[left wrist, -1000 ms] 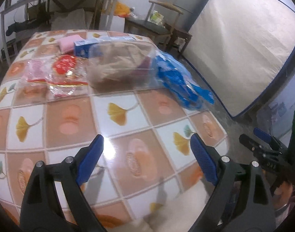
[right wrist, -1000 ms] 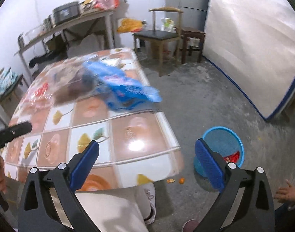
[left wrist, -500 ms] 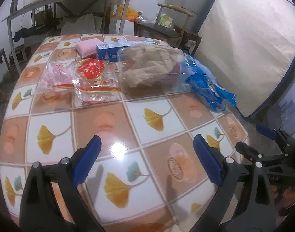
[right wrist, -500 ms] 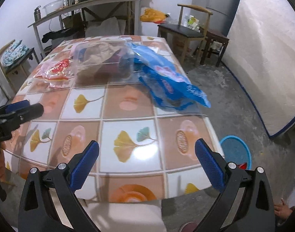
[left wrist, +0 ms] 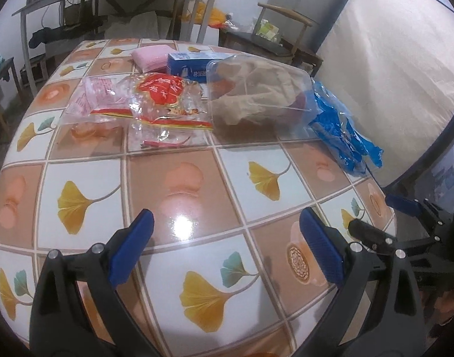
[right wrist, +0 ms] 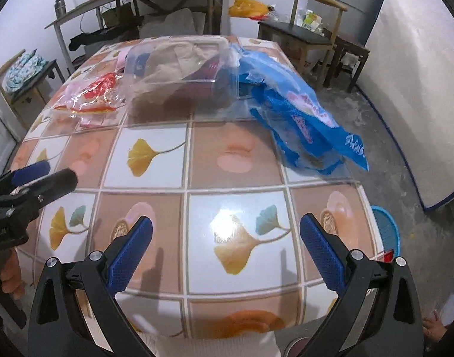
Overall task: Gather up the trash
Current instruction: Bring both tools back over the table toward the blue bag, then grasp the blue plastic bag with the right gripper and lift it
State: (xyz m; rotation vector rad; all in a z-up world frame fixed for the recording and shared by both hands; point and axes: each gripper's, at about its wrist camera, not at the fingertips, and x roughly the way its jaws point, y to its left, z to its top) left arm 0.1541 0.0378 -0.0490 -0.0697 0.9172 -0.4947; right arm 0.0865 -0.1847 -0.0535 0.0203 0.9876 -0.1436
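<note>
While both grippers are held over the near part of the table [left wrist: 87, 178], nothing is gripped by either. The left gripper [left wrist: 227, 247] is seen with its blue pads [left wrist: 131, 250] spread wide apart above the tiled cloth, and the right gripper [right wrist: 225, 248] is likewise held with its fingers apart, close to the near edge. In the right wrist view the left gripper's tip is seen at the left edge of the table; in the left wrist view the right gripper's tip is seen past the right edge.

The trash is gathered along the far half of the table. A clear tub [left wrist: 256, 95] with brown paper and something dark red inside is set near the middle of the far side. A blue bag [right wrist: 304, 119] is spread just beside it toward the right edge, its end hanging at that edge. A red wrapper [left wrist: 164, 101] of clear film is laid to the left of the tub, touching it, and a pink wrapper [left wrist: 99, 98] is laid further left, overlapping the red one. A blue box [left wrist: 194, 65] and a pink pad [left wrist: 151, 58] are placed behind these, toward the far edge.

On the floor to the right of the table, a blue bin [right wrist: 389, 233] is seen, with something red inside.
</note>
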